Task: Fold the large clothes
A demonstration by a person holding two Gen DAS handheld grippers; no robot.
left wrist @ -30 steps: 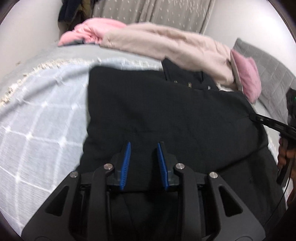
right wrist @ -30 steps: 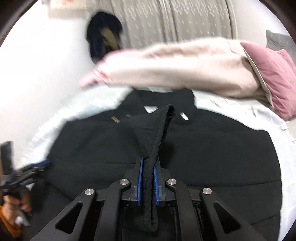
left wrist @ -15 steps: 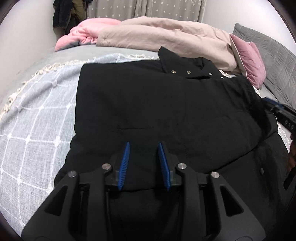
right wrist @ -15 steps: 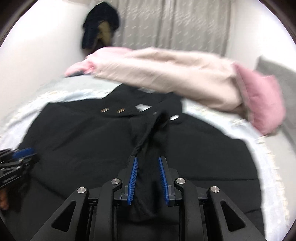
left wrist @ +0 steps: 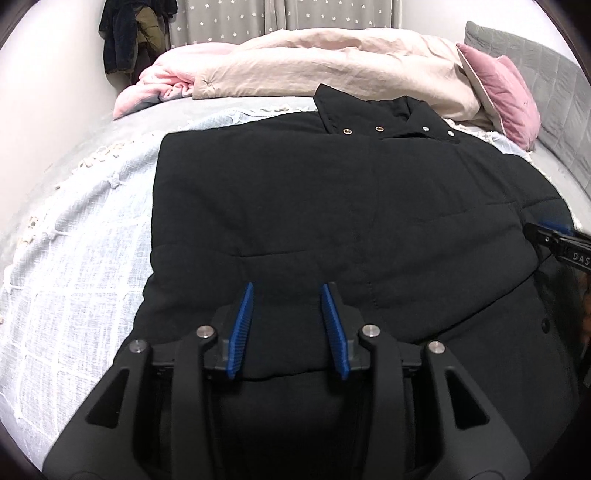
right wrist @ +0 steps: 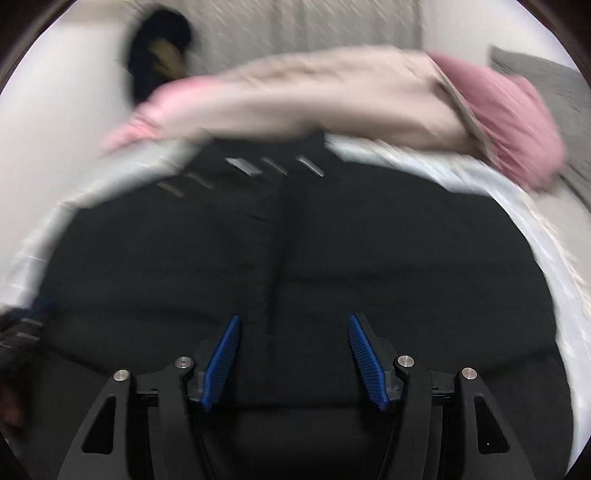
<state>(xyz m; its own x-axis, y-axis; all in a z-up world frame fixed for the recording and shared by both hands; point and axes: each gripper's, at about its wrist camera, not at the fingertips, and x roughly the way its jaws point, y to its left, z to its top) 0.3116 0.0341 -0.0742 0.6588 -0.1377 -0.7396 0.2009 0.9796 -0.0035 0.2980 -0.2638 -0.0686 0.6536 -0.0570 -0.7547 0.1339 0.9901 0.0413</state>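
A large black padded jacket [left wrist: 332,206] lies flat on the bed, collar with snap buttons at the far end. Its left side is folded in over the body. My left gripper [left wrist: 286,291] is open and empty, just above the jacket's near part. My right gripper [right wrist: 293,321] is open wide and empty above the jacket [right wrist: 295,258], over the front edge seam. The right wrist view is blurred by motion. The right gripper's tip also shows at the right edge of the left wrist view [left wrist: 554,240].
A pale blue checked blanket [left wrist: 74,258] covers the bed. A beige duvet [left wrist: 332,62] and pink blanket [left wrist: 155,85] are piled at the far side, with a pink pillow [left wrist: 506,96] and grey headboard [left wrist: 554,85] on the right. Dark clothes [left wrist: 129,33] hang on the wall.
My right gripper has opened and let go of the jacket's front edge, which now lies flat. The left gripper stays open and has pulled back a little.
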